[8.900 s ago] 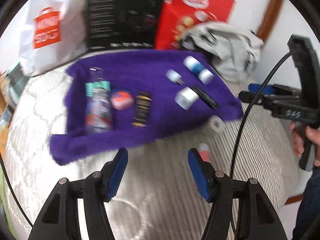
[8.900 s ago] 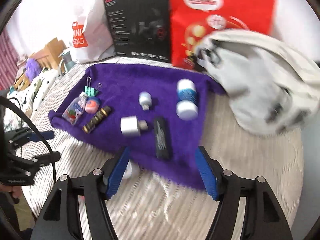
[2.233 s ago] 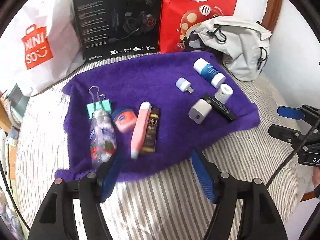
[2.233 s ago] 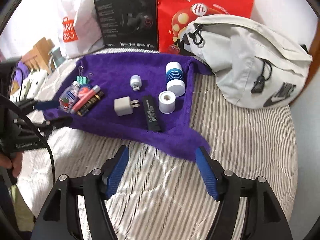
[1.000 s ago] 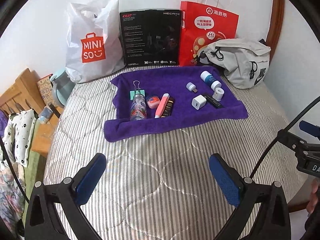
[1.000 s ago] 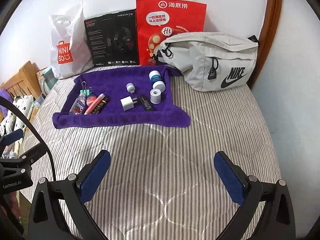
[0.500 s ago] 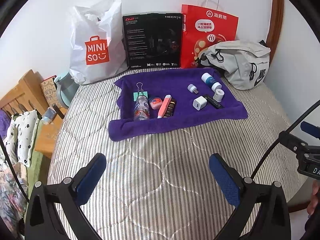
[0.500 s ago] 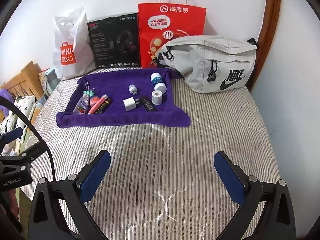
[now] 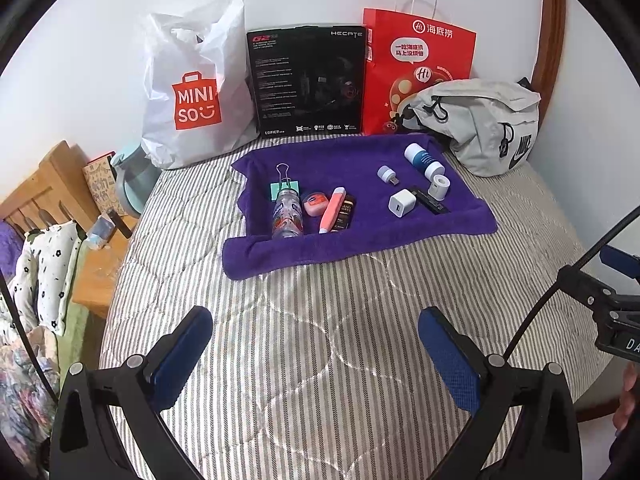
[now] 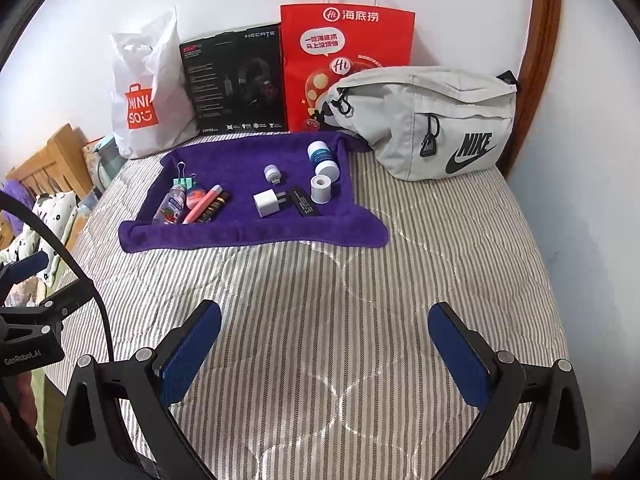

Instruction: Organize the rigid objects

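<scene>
Striped quilted bedding (image 9: 320,320) fills more of both views than a second ago; both grippers, left (image 9: 316,340) and right (image 10: 324,340), stay spread wide and empty, while small rigid items rest upper-centre on the purple towel (image 9: 360,236)

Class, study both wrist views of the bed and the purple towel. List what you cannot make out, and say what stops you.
- Inside the grey waist bag: zipped shut, both views.
- Inside the white shopping bag: opaque plastic.
- Small print on the black stick: too small.
- Red paper bag, lower right: hidden behind the waist bag.
</scene>
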`<action>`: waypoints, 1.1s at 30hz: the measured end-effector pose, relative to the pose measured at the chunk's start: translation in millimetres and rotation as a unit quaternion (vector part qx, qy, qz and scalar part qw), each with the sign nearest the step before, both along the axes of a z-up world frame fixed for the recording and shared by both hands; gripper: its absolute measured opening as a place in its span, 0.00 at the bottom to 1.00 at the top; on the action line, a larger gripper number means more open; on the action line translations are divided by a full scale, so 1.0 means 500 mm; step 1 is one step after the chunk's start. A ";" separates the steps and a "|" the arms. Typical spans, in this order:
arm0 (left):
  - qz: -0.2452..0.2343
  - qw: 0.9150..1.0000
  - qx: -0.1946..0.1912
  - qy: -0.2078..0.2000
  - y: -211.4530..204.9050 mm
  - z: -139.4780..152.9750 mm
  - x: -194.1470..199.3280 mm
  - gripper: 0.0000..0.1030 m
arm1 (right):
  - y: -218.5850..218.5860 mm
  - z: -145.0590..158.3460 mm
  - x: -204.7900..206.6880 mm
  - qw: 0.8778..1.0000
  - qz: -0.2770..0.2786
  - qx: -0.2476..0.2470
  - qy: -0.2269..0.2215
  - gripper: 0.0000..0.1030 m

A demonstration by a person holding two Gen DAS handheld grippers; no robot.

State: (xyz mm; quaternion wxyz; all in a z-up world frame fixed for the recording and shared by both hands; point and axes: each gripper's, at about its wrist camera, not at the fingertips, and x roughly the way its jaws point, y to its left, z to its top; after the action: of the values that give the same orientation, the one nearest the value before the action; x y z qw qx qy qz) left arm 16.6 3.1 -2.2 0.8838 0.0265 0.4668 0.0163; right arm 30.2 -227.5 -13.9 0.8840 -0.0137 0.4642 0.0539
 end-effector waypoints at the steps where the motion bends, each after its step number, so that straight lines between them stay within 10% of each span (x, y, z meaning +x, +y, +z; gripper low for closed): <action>1: 0.000 1.000 0.000 -0.001 0.000 0.000 0.000 1.00 | 0.000 0.000 -0.001 1.000 -0.001 0.000 0.000 0.99; 33: 0.000 1.000 -0.002 0.002 0.017 0.029 0.008 1.00 | -0.001 0.004 -0.007 1.000 0.011 0.013 0.025 0.99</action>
State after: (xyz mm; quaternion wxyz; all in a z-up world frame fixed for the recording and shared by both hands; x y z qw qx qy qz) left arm 20.6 11.6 12.4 0.8831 0.0251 0.4682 0.0156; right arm 26.7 -228.1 -11.7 0.8717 -0.0059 0.4849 0.0701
